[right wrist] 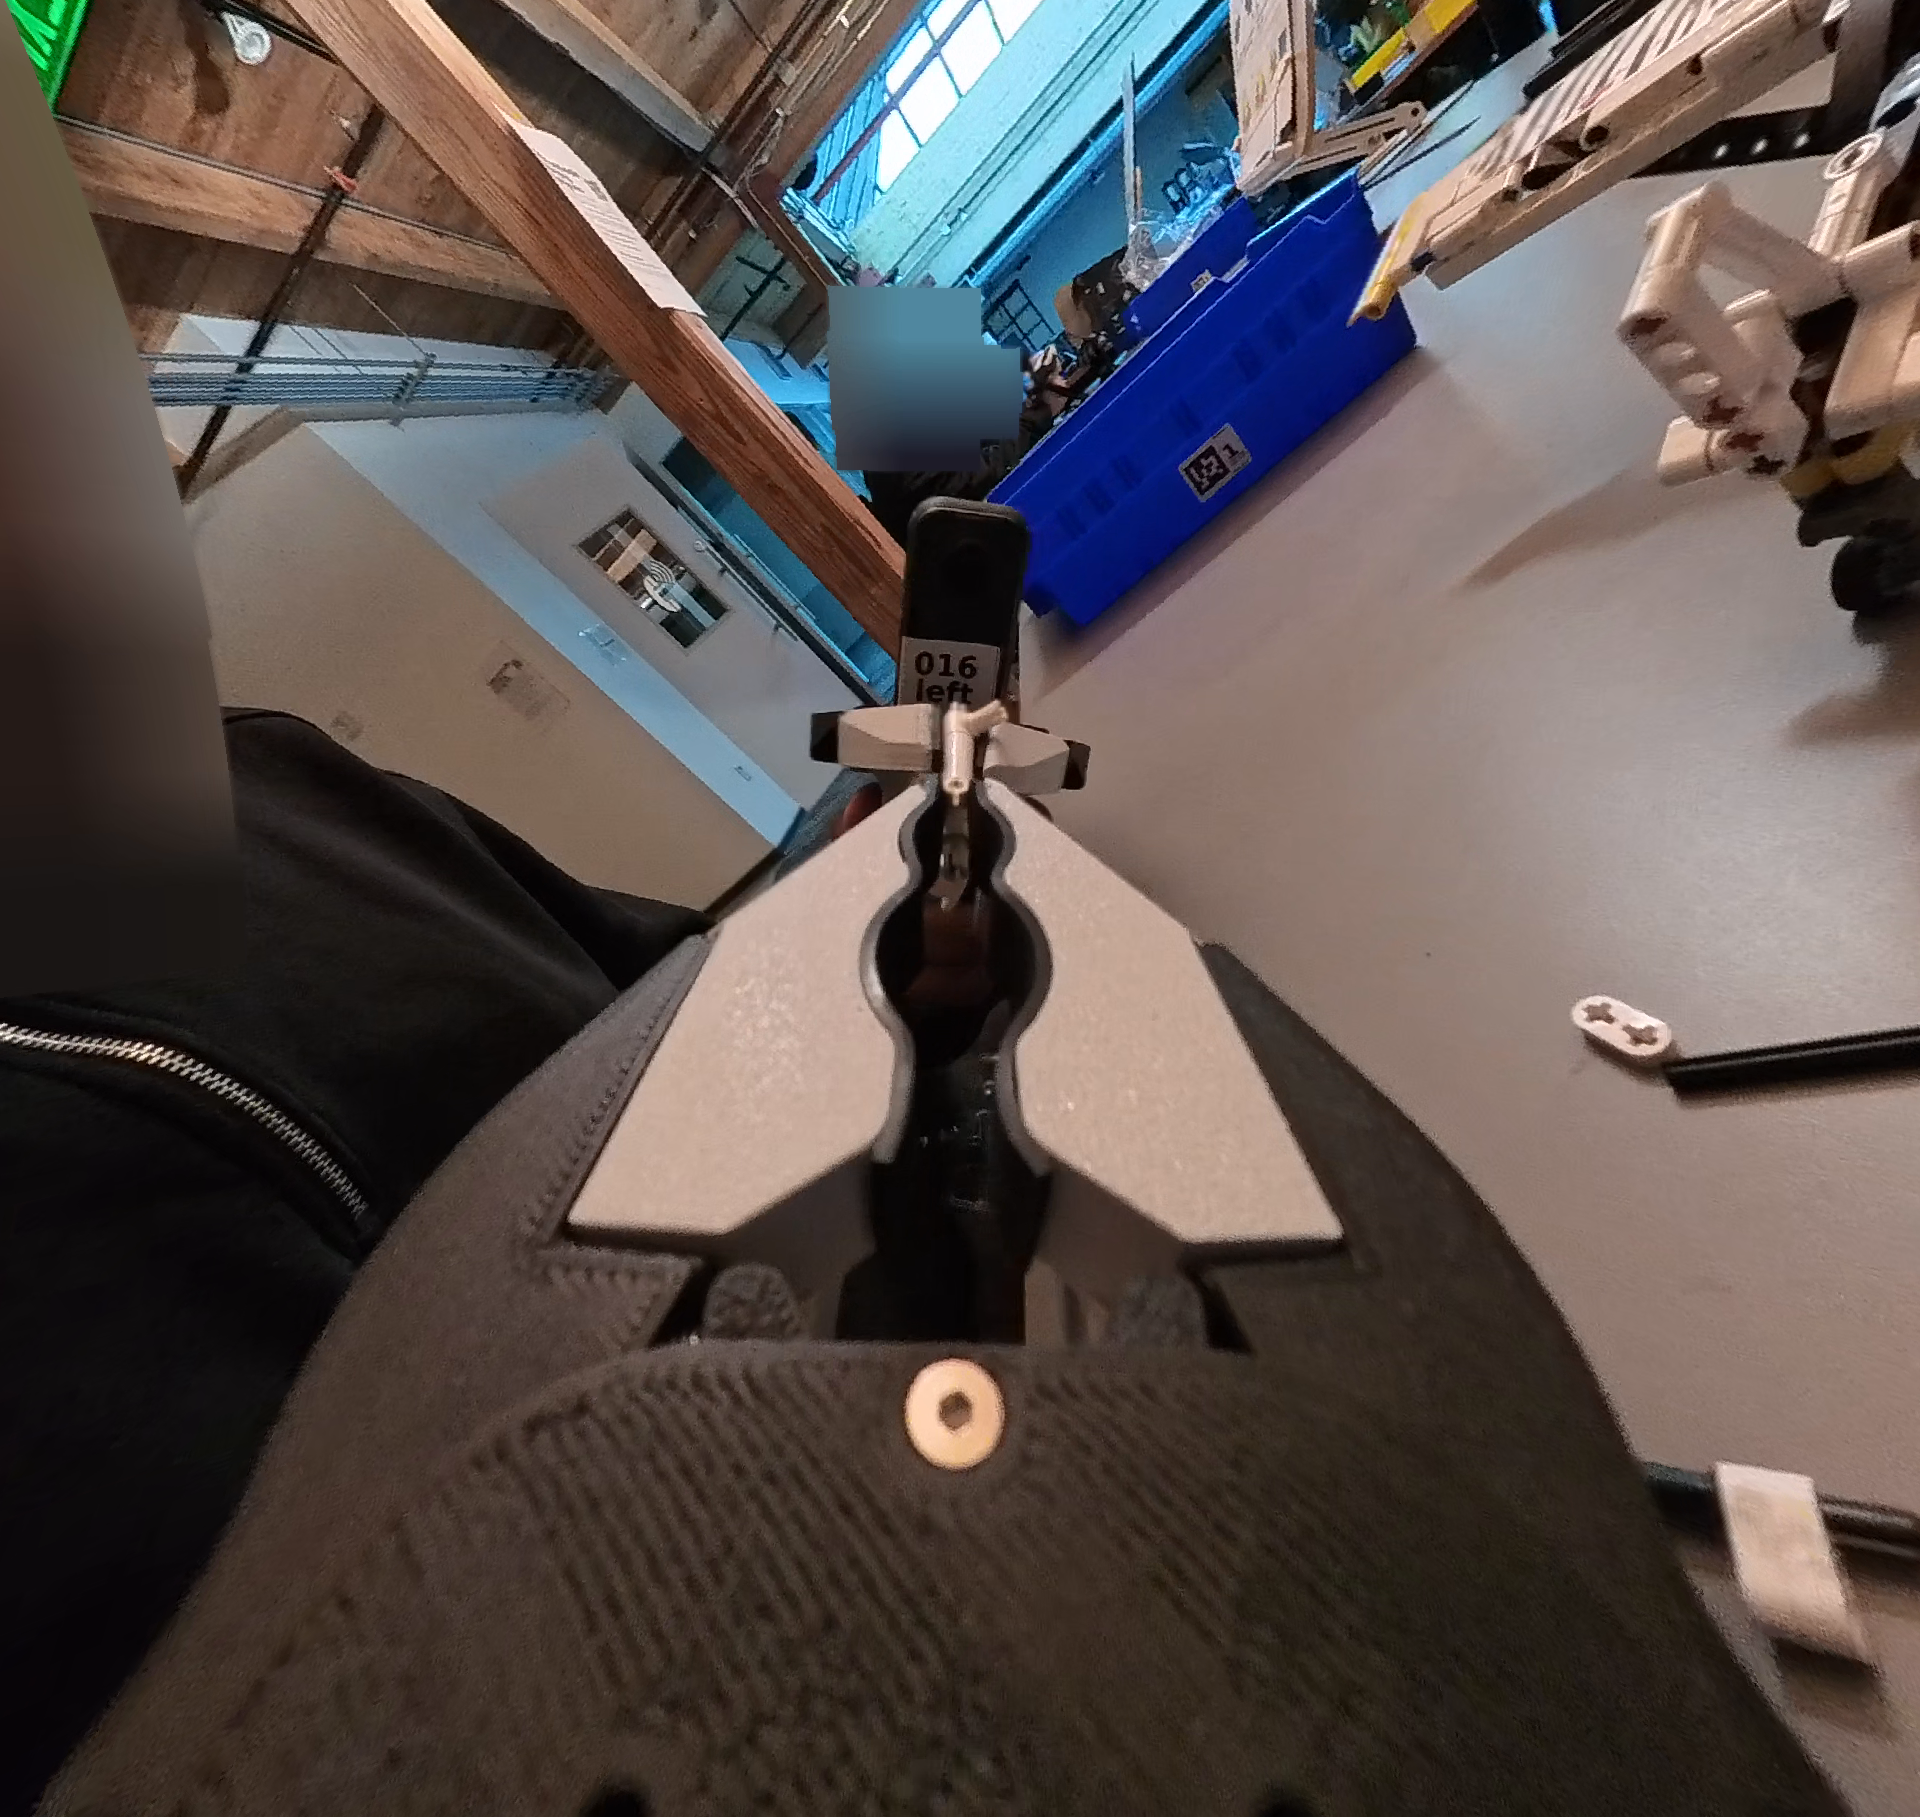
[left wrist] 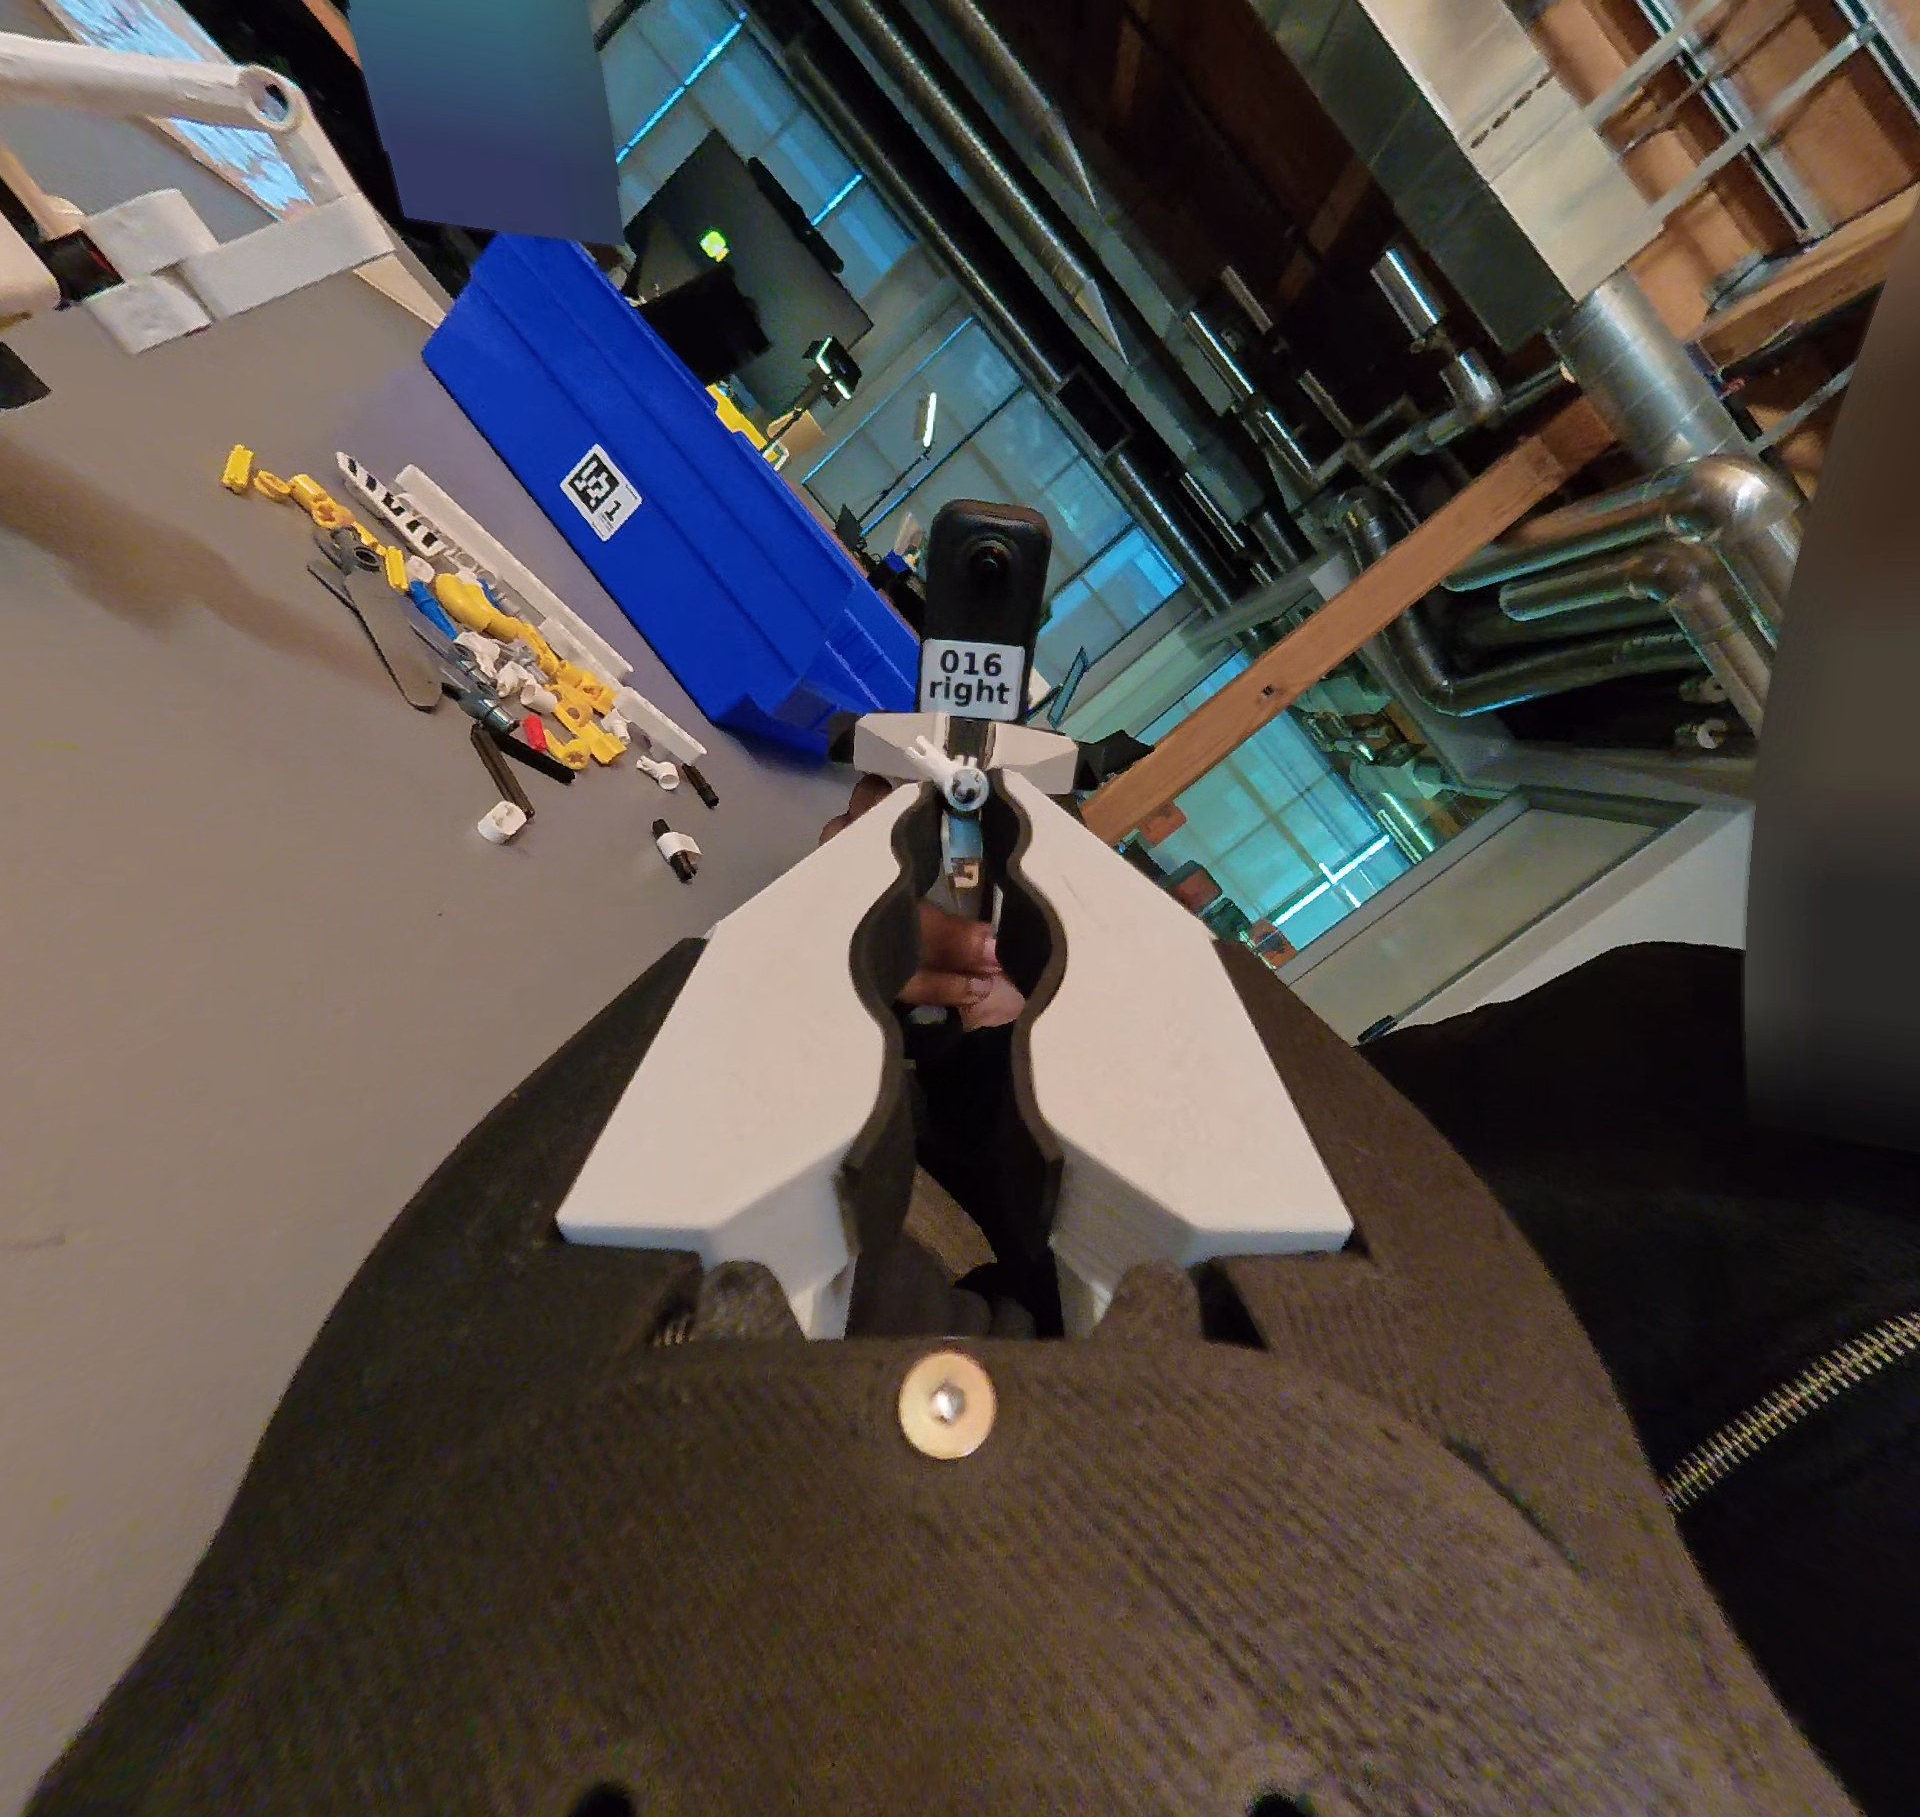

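Note:
My two grippers meet tip to tip above the grey table (left wrist: 208, 936). A small white connector piece (left wrist: 961, 788) with a round end and a thin side pin sits right at my left gripper's (left wrist: 964, 811) tips, and the fingers are shut on it. In the right wrist view the same white piece (right wrist: 958, 744) stands upright between the far left gripper's fingers (right wrist: 894, 739), and its lower end reaches my right gripper's (right wrist: 954, 803) tips, which are shut on it. The right gripper's fingers (left wrist: 1039, 751) show just behind the piece in the left wrist view.
A pile of loose yellow, white, grey and black parts (left wrist: 468, 614) lies on the table beside a blue bin (left wrist: 665, 510), which also shows in the right wrist view (right wrist: 1195, 448). A tan block model (right wrist: 1766, 333), a grey link (right wrist: 1621, 1029) and a black axle (right wrist: 1797, 1061) lie to the right. A person's dark jacket (right wrist: 260, 988) is at the left. The grippers are tip to tip, or close to it. Both grippers' tips are roughly 12 cm from the grey link (right wrist: 1621, 1029). It turns up in the left wrist view (left wrist: 511, 819) as well.

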`<control>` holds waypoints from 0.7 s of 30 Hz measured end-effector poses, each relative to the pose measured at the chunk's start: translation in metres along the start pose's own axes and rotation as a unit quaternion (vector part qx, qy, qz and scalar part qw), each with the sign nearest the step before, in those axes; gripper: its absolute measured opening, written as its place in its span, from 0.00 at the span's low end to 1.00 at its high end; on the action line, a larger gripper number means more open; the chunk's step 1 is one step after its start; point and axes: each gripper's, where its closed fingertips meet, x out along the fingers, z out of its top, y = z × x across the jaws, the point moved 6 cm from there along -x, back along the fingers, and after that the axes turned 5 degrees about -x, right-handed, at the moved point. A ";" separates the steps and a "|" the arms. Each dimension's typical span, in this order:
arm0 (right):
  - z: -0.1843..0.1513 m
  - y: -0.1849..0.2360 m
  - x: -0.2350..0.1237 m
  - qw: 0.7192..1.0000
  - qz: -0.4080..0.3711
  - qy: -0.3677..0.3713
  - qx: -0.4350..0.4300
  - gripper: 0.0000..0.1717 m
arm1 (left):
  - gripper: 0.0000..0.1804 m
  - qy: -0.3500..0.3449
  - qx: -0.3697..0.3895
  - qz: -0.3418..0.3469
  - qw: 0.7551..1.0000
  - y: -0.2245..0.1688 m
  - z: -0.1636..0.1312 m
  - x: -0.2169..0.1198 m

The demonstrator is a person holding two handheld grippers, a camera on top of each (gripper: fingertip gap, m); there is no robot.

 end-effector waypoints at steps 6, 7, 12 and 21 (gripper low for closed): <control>-0.001 0.001 -0.003 1.000 0.001 0.006 -0.015 0.01 | 0.01 -0.005 -0.019 -0.009 1.000 0.001 0.001 0.000; 0.000 0.002 -0.004 1.000 -0.005 0.013 -0.024 0.01 | 0.01 -0.006 -0.022 -0.009 1.000 0.001 0.001 0.000; 0.001 0.005 -0.007 0.999 -0.008 0.027 -0.040 0.01 | 0.02 0.000 -0.013 -0.012 1.000 -0.001 0.000 0.001; 0.000 0.005 -0.015 0.999 -0.003 0.033 -0.027 0.01 | 0.01 -0.011 -0.030 -0.018 0.999 0.001 0.002 -0.002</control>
